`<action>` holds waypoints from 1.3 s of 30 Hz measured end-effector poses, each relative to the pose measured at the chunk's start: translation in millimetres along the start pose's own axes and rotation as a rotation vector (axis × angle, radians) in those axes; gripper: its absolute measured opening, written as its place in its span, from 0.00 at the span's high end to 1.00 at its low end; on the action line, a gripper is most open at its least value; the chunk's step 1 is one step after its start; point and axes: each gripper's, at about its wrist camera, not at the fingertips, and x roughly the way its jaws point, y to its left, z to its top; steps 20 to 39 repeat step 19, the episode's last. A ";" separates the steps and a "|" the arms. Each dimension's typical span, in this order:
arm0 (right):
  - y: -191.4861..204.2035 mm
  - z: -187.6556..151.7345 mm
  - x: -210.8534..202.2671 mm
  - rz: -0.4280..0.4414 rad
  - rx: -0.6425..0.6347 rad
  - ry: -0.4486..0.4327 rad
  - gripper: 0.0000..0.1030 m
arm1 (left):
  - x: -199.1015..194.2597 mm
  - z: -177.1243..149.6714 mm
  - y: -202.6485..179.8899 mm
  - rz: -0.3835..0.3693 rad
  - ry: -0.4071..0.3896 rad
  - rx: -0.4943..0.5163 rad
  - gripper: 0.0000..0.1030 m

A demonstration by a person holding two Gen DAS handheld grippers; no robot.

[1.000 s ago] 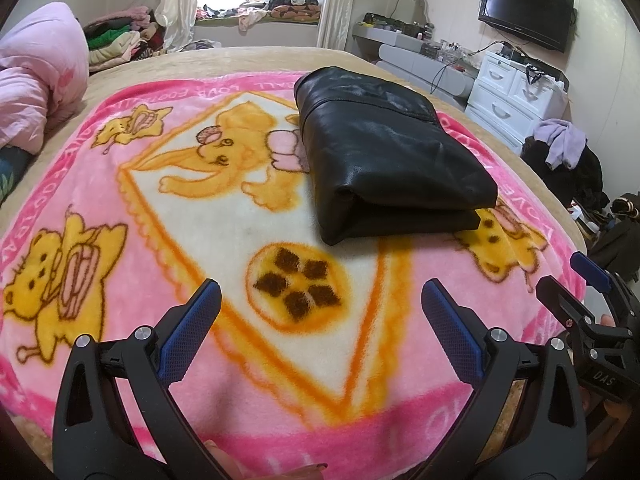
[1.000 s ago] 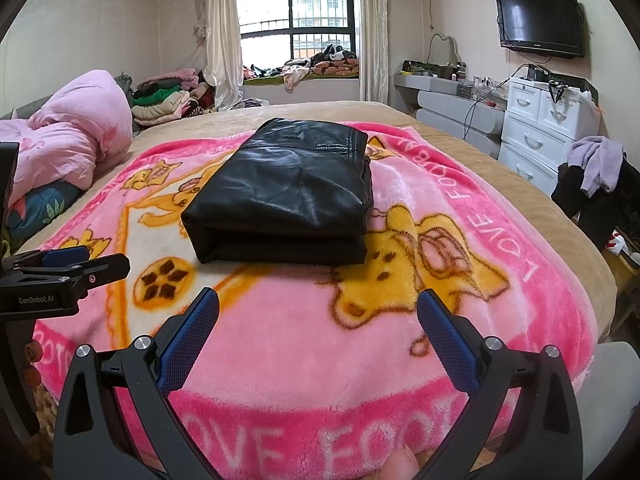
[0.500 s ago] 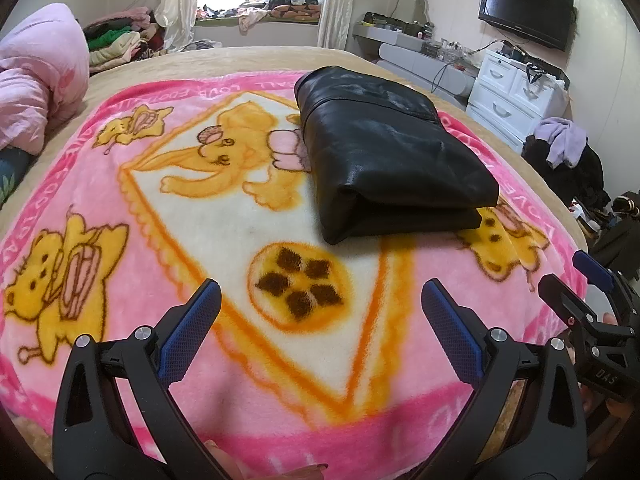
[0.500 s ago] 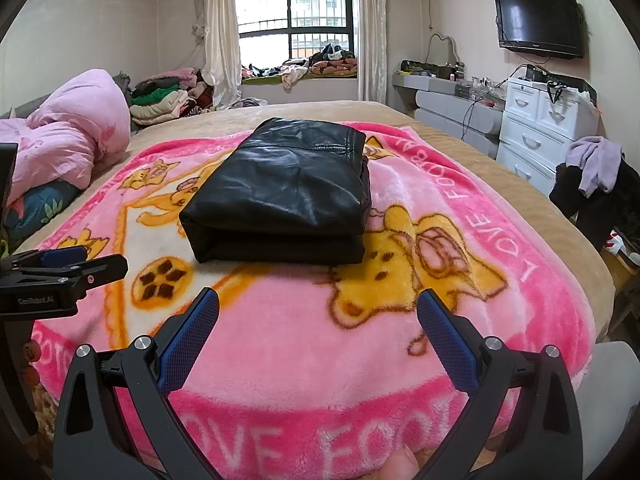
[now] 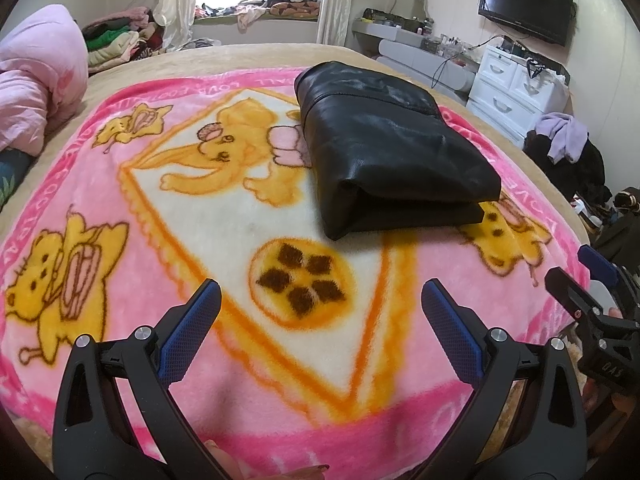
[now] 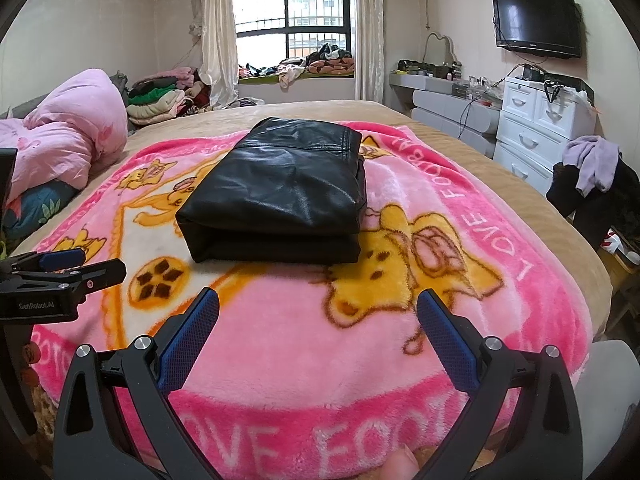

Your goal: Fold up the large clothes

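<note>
A black leather garment (image 5: 384, 148) (image 6: 284, 188) lies folded into a thick rectangle on the pink cartoon blanket (image 5: 120, 184) (image 6: 400, 344) that covers the bed. My left gripper (image 5: 320, 300) hovers open over the blanket's near part, well short of the garment, with nothing between its fingers. My right gripper (image 6: 318, 304) is also open and empty, above the blanket's front edge, apart from the garment. Each gripper shows at the other view's edge: the right one (image 5: 600, 292) and the left one (image 6: 60, 276).
A pink quilt (image 6: 68, 136) is bunched at the bed's left. Stacked clothes (image 6: 160, 100) lie by the window. White drawers (image 6: 540, 128), a wall TV (image 6: 536, 24) and a chair heaped with dark and lilac clothes (image 6: 592, 184) stand to the right.
Both grippers have drifted back slightly from the folded garment and stay open. The garment has not moved.
</note>
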 end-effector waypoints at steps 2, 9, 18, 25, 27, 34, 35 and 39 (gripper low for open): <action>-3.1 -0.6 -0.2 -0.012 0.008 0.007 0.04 | 2.0 -1.3 -1.3 0.006 0.007 0.006 0.09; -35.2 -2.4 -6.9 -0.074 0.090 0.028 0.04 | 8.3 -0.1 6.3 0.018 0.039 -0.016 0.09; -209.0 -31.5 -25.0 -0.393 0.370 0.087 0.04 | 10.4 28.8 106.8 0.141 0.052 -0.158 0.09; -246.2 -42.1 -27.7 -0.451 0.433 0.105 0.04 | 10.2 33.1 127.3 0.184 0.052 -0.176 0.09; -246.2 -42.1 -27.7 -0.451 0.433 0.105 0.04 | 10.2 33.1 127.3 0.184 0.052 -0.176 0.09; -246.2 -42.1 -27.7 -0.451 0.433 0.105 0.04 | 10.2 33.1 127.3 0.184 0.052 -0.176 0.09; -246.2 -42.1 -27.7 -0.451 0.433 0.105 0.04 | 10.2 33.1 127.3 0.184 0.052 -0.176 0.09; -246.2 -42.1 -27.7 -0.451 0.433 0.105 0.04 | 10.2 33.1 127.3 0.184 0.052 -0.176 0.09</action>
